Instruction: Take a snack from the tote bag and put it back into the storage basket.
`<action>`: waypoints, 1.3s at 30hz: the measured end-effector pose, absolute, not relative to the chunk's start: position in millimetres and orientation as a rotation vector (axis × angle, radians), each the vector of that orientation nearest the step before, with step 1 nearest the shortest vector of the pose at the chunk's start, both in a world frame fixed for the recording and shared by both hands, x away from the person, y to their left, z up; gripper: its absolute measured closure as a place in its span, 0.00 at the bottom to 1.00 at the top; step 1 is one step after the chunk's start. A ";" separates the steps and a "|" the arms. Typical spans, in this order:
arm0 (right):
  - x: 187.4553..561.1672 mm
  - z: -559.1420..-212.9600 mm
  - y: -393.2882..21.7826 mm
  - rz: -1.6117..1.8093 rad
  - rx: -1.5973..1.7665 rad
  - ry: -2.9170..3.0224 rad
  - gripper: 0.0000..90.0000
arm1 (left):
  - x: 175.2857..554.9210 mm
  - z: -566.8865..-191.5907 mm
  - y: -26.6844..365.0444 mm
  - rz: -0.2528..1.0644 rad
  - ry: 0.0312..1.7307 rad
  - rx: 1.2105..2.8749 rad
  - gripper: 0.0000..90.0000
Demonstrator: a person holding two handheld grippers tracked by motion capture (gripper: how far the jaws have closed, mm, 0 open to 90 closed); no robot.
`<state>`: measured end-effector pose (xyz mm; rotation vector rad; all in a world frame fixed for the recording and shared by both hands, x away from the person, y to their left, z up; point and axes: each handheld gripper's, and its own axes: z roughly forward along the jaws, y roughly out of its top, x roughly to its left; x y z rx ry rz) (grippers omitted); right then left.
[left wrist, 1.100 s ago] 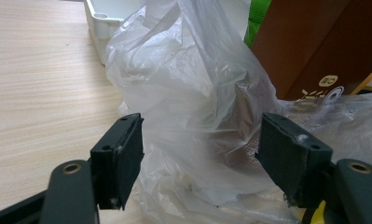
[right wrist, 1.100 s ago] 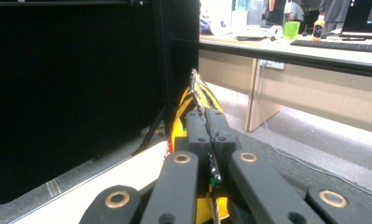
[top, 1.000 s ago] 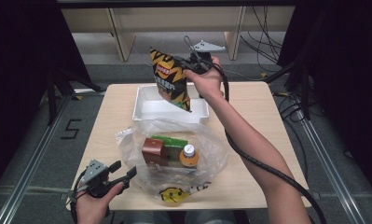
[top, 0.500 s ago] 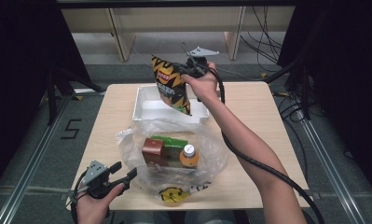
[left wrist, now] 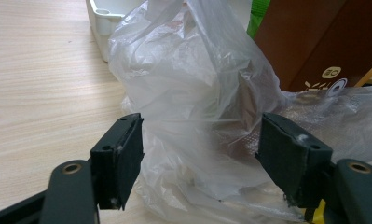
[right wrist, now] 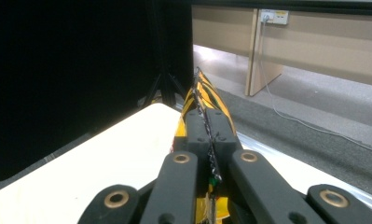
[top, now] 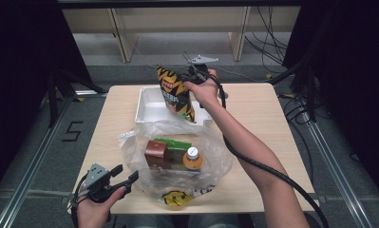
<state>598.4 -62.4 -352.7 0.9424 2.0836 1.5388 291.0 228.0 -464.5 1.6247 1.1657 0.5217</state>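
Observation:
My right gripper (top: 189,78) is shut on the top edge of a yellow-and-black snack bag (top: 175,95), which hangs over the white tray (top: 146,111). In the right gripper view the bag's crimped edge (right wrist: 203,100) sticks out between the closed jaws of my right gripper (right wrist: 210,128). A clear plastic bag (top: 177,156) lies in the middle of the table, with a brown box (top: 156,151), a green pack (top: 174,142) and an orange bottle (top: 193,159) in it. My left gripper (top: 123,175) stands open at the bag's near left corner. In the left gripper view, crumpled plastic (left wrist: 197,107) lies between and beyond its pads, untouched.
The wooden table (top: 282,128) has bare room at the right and at the left. A yellow smiley print (top: 177,197) shows on the bag near the front edge. Cables lie on the floor behind the table at the right.
My right hand has come down with the snack bag, closer to the white tray. The left gripper has stayed where it was.

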 end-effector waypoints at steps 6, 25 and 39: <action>600.7 -360.7 -56.2 1.539 0.936 2.090 1.00 | 292.0 -465.8 228.9 0.524 1.142 1.629 0.34; 611.4 -363.9 -57.7 1.542 0.949 2.099 0.97 | 290.3 -466.5 228.1 0.515 1.166 1.631 0.34; 615.0 -364.4 -66.5 1.458 0.949 2.113 0.92 | 291.3 -466.8 227.8 0.517 1.159 1.641 0.34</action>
